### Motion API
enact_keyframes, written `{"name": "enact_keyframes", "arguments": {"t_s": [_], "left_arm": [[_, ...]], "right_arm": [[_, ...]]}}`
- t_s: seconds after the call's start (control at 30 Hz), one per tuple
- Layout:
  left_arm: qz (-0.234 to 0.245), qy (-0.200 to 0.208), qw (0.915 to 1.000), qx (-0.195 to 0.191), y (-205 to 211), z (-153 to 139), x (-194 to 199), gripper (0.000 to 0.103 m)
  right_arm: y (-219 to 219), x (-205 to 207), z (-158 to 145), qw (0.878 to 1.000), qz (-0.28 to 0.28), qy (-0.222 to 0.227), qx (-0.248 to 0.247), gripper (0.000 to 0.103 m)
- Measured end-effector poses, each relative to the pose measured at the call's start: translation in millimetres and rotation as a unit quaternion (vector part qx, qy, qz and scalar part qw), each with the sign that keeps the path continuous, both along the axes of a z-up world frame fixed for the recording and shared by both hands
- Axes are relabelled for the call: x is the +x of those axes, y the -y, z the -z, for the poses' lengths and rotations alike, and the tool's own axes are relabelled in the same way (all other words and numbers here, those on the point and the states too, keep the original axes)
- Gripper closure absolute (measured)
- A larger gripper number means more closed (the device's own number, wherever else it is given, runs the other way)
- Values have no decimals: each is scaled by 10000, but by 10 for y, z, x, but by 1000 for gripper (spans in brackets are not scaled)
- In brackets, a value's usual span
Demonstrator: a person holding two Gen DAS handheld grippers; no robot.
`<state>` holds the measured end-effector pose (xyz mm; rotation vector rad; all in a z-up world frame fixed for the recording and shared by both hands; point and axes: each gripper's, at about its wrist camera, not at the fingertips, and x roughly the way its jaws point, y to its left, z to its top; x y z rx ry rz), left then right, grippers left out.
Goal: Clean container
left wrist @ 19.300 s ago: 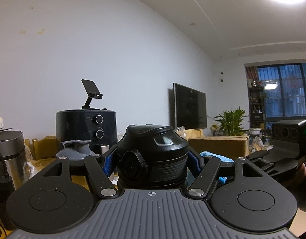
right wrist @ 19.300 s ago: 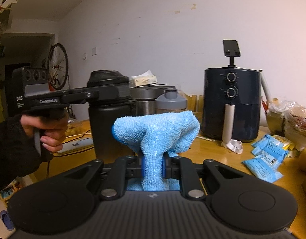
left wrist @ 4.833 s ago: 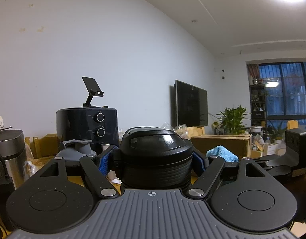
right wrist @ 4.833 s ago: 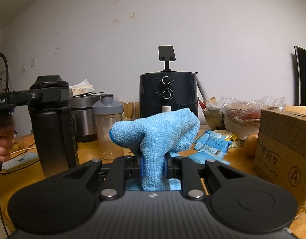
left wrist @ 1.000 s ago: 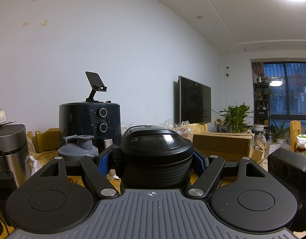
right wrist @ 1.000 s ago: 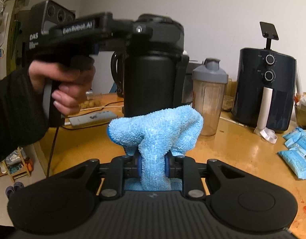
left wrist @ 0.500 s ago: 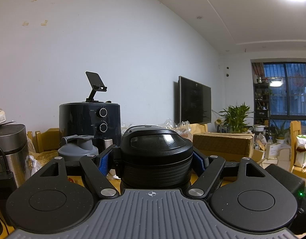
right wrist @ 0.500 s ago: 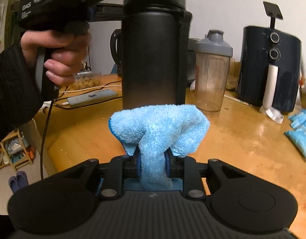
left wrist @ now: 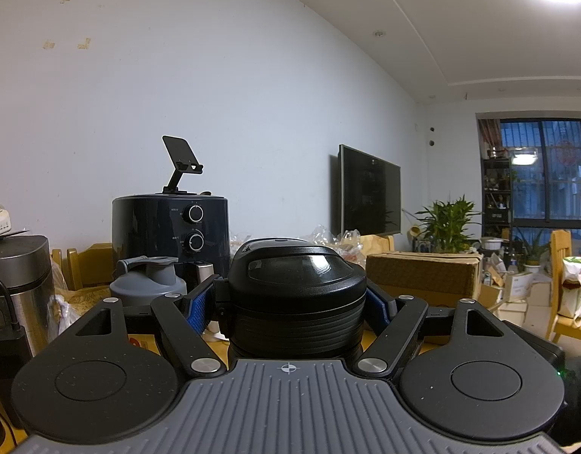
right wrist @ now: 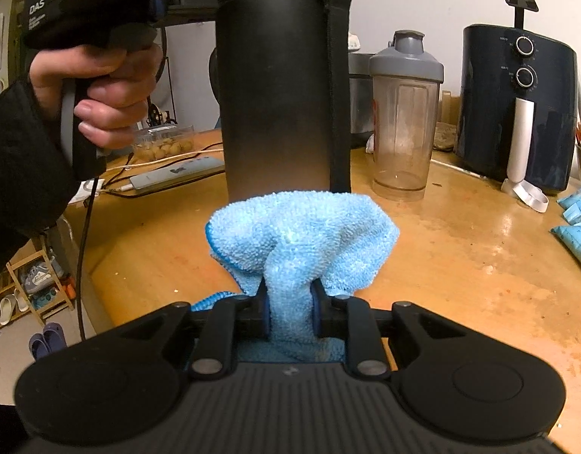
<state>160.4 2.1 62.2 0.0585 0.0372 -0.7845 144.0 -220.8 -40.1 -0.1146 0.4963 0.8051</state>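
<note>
My left gripper (left wrist: 292, 302) is shut on the ribbed lid end of a tall black bottle (left wrist: 296, 295) and holds it upright above the table. In the right wrist view the bottle's matte black body (right wrist: 279, 90) hangs just ahead, held from the upper left by the left gripper in a hand. My right gripper (right wrist: 289, 314) is shut on a bunched light blue microfibre cloth (right wrist: 301, 234). The cloth's top sits right at the bottle's lower end; I cannot tell if they touch.
A wooden table (right wrist: 460, 249) lies below. On it stand a grey-lidded shaker cup (right wrist: 404, 117), a dark air fryer (right wrist: 517, 102), a power strip (right wrist: 176, 178) with cables and blue packets (right wrist: 578, 227). A cardboard box (left wrist: 422, 272) stands at the right.
The right gripper with the cloth has come closer to the bottle and lower, so the bottle's body now fills the view above the cloth. The left gripper holds steady.
</note>
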Motion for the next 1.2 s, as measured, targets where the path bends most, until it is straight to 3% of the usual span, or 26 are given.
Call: {"name": "enact_keyframes", "arguments": {"t_s": [0.23,0.83,1.2], "left_arm": [[22,-30,10000,-23,-15,10,11,28],[15,-36,10000,0,-46,48,6,28],[-6,-40,10000,-3,-52,44,14,28]], "right_arm": [[49,-33,-56,9996,-21,136,257,92],[164,-202,-729,9906,67,1070,843,93],[193,-292,-940,9808,165,1529,1196,93]]}}
